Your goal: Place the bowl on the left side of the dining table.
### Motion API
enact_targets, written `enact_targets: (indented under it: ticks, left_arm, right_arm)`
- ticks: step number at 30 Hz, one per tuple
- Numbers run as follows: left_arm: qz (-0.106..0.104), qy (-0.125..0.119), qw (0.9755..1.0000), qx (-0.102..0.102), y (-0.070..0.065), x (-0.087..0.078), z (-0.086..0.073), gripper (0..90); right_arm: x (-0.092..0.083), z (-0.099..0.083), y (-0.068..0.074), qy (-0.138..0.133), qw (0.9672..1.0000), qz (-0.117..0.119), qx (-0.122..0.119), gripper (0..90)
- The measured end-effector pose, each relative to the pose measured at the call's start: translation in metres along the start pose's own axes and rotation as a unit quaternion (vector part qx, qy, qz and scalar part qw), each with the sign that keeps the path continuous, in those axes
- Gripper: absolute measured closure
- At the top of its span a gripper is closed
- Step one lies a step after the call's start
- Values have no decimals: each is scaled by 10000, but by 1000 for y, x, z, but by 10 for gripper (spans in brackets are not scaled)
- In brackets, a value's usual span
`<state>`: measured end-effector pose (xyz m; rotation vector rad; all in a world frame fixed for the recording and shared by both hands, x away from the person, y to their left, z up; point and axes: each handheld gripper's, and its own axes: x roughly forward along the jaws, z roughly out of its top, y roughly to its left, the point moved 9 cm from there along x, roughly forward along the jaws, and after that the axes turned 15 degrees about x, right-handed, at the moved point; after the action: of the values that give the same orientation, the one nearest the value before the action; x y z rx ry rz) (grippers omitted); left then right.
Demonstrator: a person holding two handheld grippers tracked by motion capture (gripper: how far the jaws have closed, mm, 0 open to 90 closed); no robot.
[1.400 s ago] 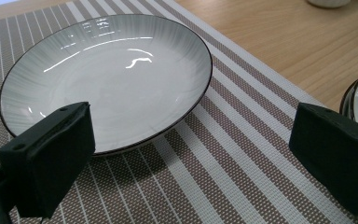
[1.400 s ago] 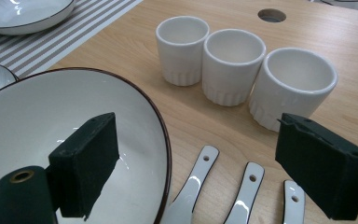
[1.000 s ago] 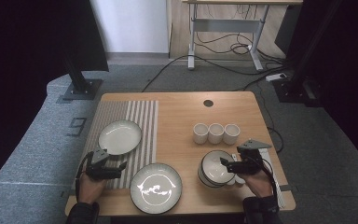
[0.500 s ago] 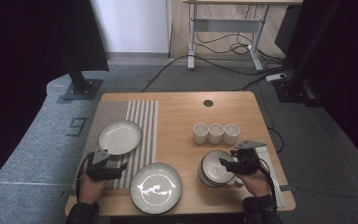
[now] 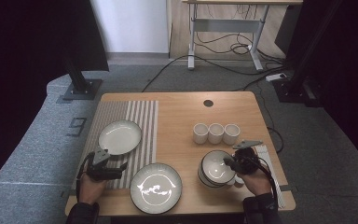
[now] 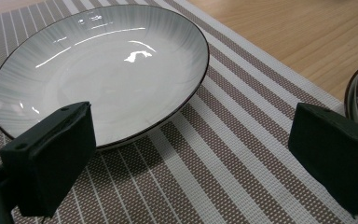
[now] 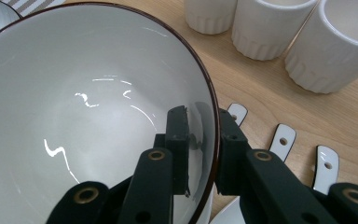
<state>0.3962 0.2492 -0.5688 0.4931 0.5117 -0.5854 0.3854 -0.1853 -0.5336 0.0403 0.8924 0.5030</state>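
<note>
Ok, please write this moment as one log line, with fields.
right gripper: jaws just closed on bowl rim | left gripper: open above striped mat, beside plate | cups: untouched
</note>
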Motion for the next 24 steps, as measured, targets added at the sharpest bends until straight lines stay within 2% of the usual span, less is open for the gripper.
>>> enact_targets:
  ticks: [3,5,9,17,24]
  left_arm:
    - [-2,-10,10000,16,0,0,1,7]
    - [0,-16,10000,8,0,0,1,7]
    - [-5,-27,10000,-9,0,0,0,8]
    - [-3,-74,10000,-8,0,-1,2,9]
    - [-4,-114,9999,-45,1,-2,3,10]
  right_arm:
    - [-3,2,-1,-48,9998,81,149,812]
    - [-3,2,-1,-39,9999,24,145,818]
    - [-3,4,-1,-39,9998,63,207,822]
    - [-8,8,0,-152,9997,-62,156,819]
    - [-11,11,2,-221,9996,-47,160,813]
